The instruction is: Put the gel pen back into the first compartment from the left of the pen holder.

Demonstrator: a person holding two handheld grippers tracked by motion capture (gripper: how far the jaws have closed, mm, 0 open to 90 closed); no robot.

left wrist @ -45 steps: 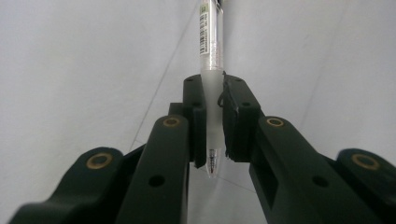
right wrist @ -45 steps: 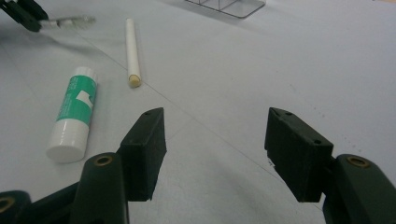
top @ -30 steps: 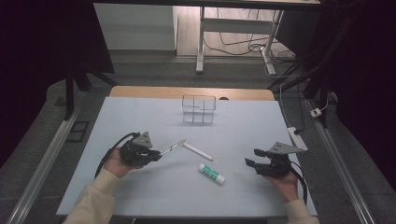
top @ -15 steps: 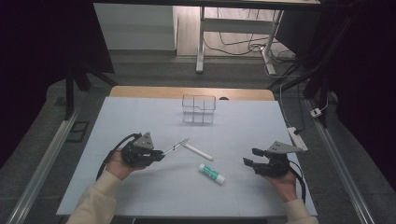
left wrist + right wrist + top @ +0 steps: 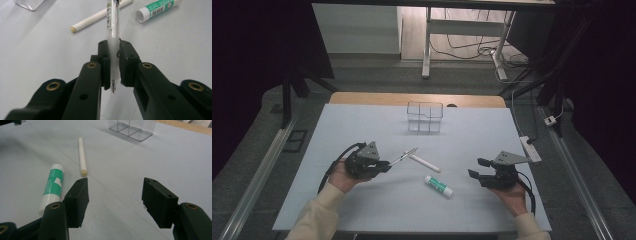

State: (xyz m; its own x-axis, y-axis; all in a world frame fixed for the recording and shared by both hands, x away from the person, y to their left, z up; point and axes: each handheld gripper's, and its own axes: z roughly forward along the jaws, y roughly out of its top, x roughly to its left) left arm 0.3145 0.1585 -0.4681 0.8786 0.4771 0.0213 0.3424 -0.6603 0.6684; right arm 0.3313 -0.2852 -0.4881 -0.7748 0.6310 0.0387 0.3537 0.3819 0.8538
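1. Jaws on the left gripper [image 5: 114, 65] are pinching a clear ballpoint pen [image 5: 113, 27] by its frosted grip end, tip poking out toward the camera and the barrel sticking straight out past the pads.
2. From the high view, the left gripper [image 5: 384, 163] sits at the left of the surface [image 5: 362, 125] and the pen [image 5: 404, 156] angles up and right out of it, held a bit off the surface as far as I can tell.
3. Right gripper [image 5: 115, 192] has its jaws spread wide with nothing between them, just bare surface under the gap. It sits at the right in the high view [image 5: 474, 167], well apart from the left one.
4. White stick [image 5: 424, 163] lies just beyond the pen's far end; they look close to touching, but I can't tell.
5. Green-and-white glue stick [image 5: 438, 185] lies nearer the person, between the two grippers, just beside the white stick's end.
6. Clear plastic organizer [image 5: 425, 116] with compartments stands at the far middle of the surface, well apart from everything else.
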